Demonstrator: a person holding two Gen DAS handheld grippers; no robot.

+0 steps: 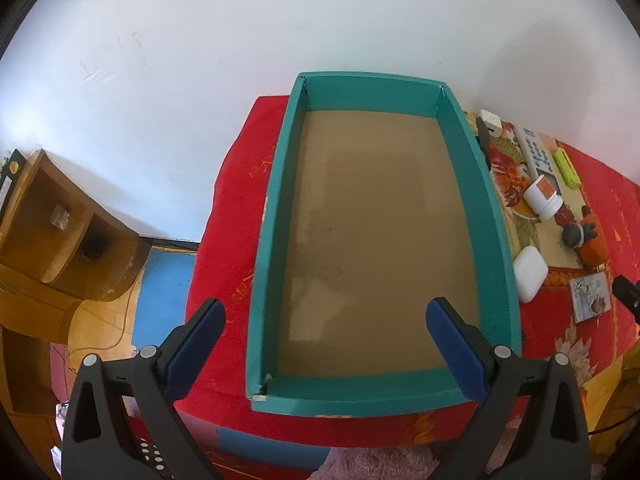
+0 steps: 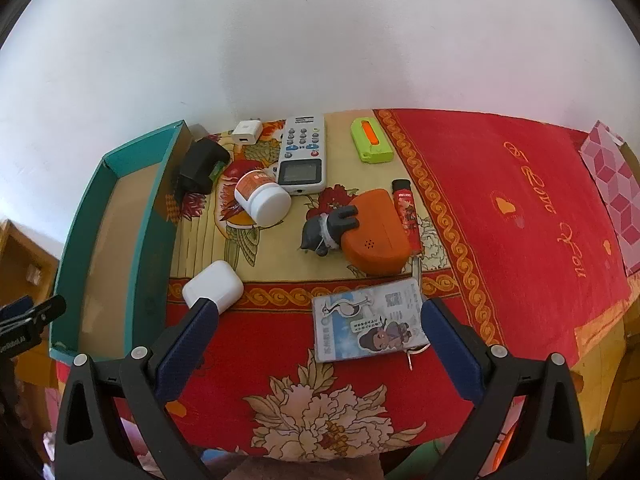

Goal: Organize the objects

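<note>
An empty teal box [image 1: 272, 184] with a brown floor lies on the red cloth; it also shows at the left of the right wrist view [image 2: 136, 216]. My left gripper [image 1: 326, 320] is open over the box's near end. My right gripper [image 2: 318, 320] is open and empty above a card holder [image 2: 368, 326]. Beyond it lie a white earbud case [image 2: 214, 288], a pill bottle [image 2: 262, 196], a remote [image 2: 304, 154], an orange case [image 2: 378, 232] with a grey figurine [image 2: 326, 228], a red lighter [image 2: 406, 212], a green item [image 2: 371, 140], a black adapter [image 2: 200, 164] and a white charger [image 2: 246, 131].
A white wall [image 2: 320, 40] stands right behind the table. A wooden shelf [image 1: 52, 216] stands on the floor to the left. A pink patterned bag [image 2: 616, 192] sits at the far right edge. The red cloth [image 2: 520, 208] stretches to the right.
</note>
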